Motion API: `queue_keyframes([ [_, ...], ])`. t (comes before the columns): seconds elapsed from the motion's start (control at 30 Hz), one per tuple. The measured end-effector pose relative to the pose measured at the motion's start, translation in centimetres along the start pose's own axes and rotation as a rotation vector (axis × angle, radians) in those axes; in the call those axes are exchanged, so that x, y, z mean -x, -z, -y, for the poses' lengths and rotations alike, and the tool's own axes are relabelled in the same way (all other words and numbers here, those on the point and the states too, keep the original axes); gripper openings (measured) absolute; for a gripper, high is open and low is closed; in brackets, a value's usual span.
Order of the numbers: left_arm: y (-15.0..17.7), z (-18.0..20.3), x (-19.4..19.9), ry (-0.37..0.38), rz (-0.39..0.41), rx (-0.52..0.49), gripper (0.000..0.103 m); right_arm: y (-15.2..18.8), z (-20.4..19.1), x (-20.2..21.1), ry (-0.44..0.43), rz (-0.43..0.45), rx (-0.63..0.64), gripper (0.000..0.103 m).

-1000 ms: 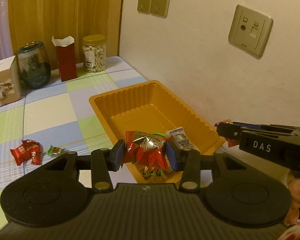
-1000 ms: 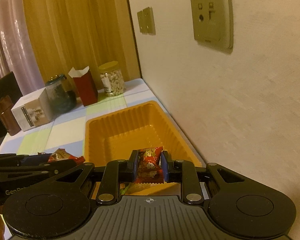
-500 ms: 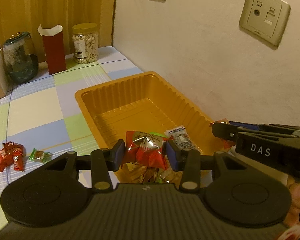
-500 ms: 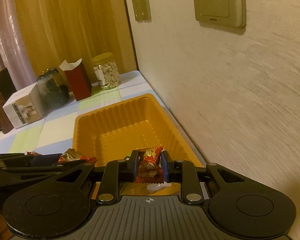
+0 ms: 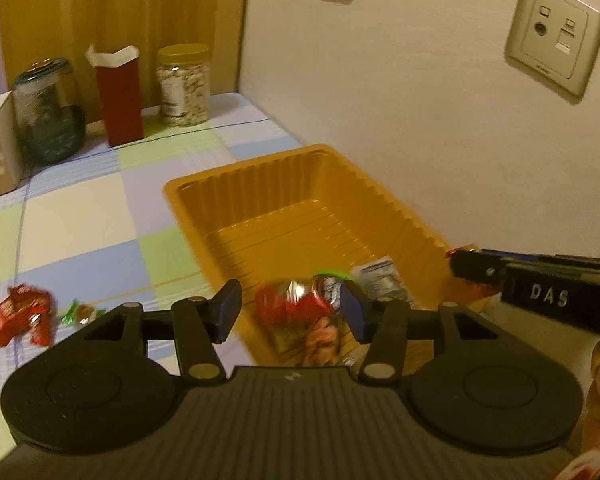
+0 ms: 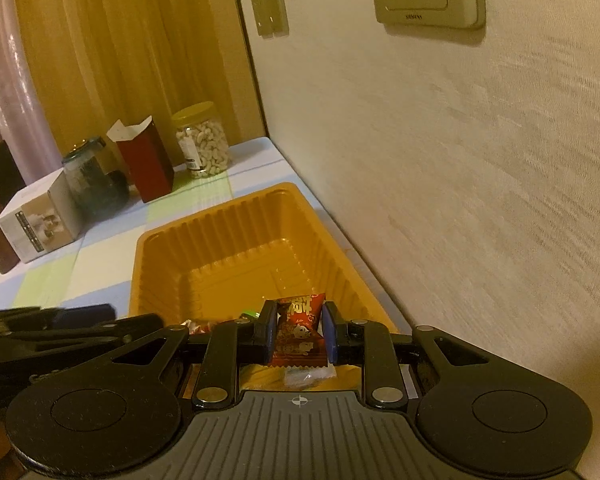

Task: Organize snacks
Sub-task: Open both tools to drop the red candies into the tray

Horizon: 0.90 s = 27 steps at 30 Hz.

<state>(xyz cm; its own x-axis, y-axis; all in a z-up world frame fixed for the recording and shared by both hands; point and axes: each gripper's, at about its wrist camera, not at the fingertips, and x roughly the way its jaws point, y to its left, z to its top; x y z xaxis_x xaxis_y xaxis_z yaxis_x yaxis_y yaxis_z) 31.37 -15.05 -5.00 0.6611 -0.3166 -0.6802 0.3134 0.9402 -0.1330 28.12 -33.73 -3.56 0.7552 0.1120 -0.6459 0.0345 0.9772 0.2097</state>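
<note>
Jaws wide on left gripper point(image 5: 290, 310), blurred red packet point(image 5: 296, 306) between them. Right gripper point(image 6: 298, 334) clamps red candy point(image 6: 298, 330) over orange tray point(image 6: 236, 240).

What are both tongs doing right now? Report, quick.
Left tongs: open, red snack packet loose between them.
Right tongs: shut on a red candy packet.

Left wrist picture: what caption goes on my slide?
Open left gripper drops a red snack packet into the orange tray.
</note>
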Motion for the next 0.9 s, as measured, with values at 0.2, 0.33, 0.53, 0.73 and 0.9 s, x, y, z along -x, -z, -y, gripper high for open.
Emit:
queue_keyframes([
  [0.2,1.2,-1.2,1.2,-0.028,-0.015,0.03,0.053,-0.1,-0.5,-0.1,-0.02,-0.006,-0.009,0.024],
  [0.33,1.5,-1.6,1.7,-0.043,-0.016,0.039,0.053,-0.5,-1.1,-0.2,-0.039,0.002,-0.004,0.025],
  [0.53,1.6,-2.1,2.1,-0.06,-0.023,0.044,0.06,-0.9,-1.4,-0.9,-0.082,0.012,-0.019,0.048],
  [0.73,2.1,-2.8,3.3,-0.074,-0.025,0.058,0.06,-0.3,-1.3,0.1,-0.084,0.007,-0.036,0.068],
  [0.9,2.5,-3.2,5.0,-0.085,-0.02,0.07,0.061,0.5,-2.0,1.7,-0.08,-0.009,-0.033,0.068],
])
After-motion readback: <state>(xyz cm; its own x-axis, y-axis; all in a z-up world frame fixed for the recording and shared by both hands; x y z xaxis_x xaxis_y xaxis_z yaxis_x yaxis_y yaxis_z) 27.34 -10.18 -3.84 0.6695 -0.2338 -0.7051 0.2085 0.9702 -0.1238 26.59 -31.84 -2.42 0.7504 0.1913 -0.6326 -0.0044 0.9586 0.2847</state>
